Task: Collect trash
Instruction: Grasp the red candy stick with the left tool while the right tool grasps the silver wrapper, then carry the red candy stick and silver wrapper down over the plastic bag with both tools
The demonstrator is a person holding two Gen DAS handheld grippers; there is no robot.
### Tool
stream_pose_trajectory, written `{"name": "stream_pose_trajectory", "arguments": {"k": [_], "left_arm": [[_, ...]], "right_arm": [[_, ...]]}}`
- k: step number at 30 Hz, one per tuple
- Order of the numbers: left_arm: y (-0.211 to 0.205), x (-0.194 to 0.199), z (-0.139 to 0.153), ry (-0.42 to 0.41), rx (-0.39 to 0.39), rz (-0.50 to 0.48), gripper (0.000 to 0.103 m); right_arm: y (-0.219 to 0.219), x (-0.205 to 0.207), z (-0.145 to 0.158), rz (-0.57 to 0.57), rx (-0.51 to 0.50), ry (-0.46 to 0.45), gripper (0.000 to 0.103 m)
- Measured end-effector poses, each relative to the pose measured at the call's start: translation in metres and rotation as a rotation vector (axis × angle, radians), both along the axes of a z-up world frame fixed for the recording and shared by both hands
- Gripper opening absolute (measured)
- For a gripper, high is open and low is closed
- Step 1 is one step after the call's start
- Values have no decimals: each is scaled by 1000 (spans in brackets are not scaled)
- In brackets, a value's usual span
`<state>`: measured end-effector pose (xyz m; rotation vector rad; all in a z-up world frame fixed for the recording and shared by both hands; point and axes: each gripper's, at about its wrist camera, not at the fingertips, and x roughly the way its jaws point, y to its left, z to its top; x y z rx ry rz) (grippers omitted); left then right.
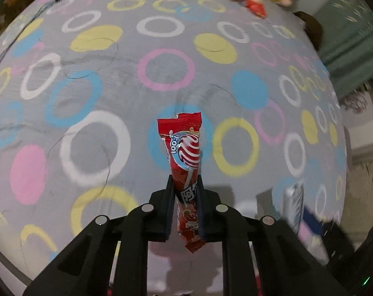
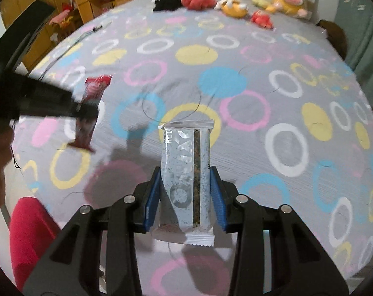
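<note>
Over grey ring-patterned bedsheet (image 1: 161, 69), left gripper (image 1: 185, 190) pinches one red lollipop wrapper (image 1: 184, 145); right gripper (image 2: 185, 185) clamps one silver snack wrapper (image 2: 184, 167); five plush toys (image 2: 235, 6) show only rightward.

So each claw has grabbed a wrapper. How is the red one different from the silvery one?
The red wrapper is narrow, bright red with a swirled lollipop picture; the silver wrapper is wider, pale and speckled with a dark stripe down it. The left gripper has pinched the red wrapper nearly flat, while the right gripper stands wider around the silver wrapper. Both stick up from shut jaws, lifted off the circle-patterned bedsheet.
</note>
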<state>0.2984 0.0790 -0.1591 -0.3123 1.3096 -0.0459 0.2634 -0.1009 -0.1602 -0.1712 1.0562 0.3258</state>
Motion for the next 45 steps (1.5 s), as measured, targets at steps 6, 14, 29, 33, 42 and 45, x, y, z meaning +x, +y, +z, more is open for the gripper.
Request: {"name": "stream_pose_trajectory", "arguments": {"k": [6, 14, 29, 33, 42, 45], "left_arm": [[-15, -74, 34, -70, 22, -77, 16], [-36, -154, 54, -124, 57, -158, 16], [-58, -245, 37, -124, 105, -238, 16], [-61, -257, 24, -104, 105, -242, 16], [-63, -265, -12, -39, 95, -230, 16], [-59, -265, -27, -13, 89, -197, 16]], "right_arm": [[-11, -58, 45, -33, 23, -68, 38], [-18, -131, 76, -65, 45, -116, 38], [-19, -241, 72, -72, 31, -120, 38], [-16, -258, 62, -75, 30, -100, 38], [-14, -274, 31, -70, 38, -39, 38], [-12, -274, 15, -68, 37, -9, 38]]}}
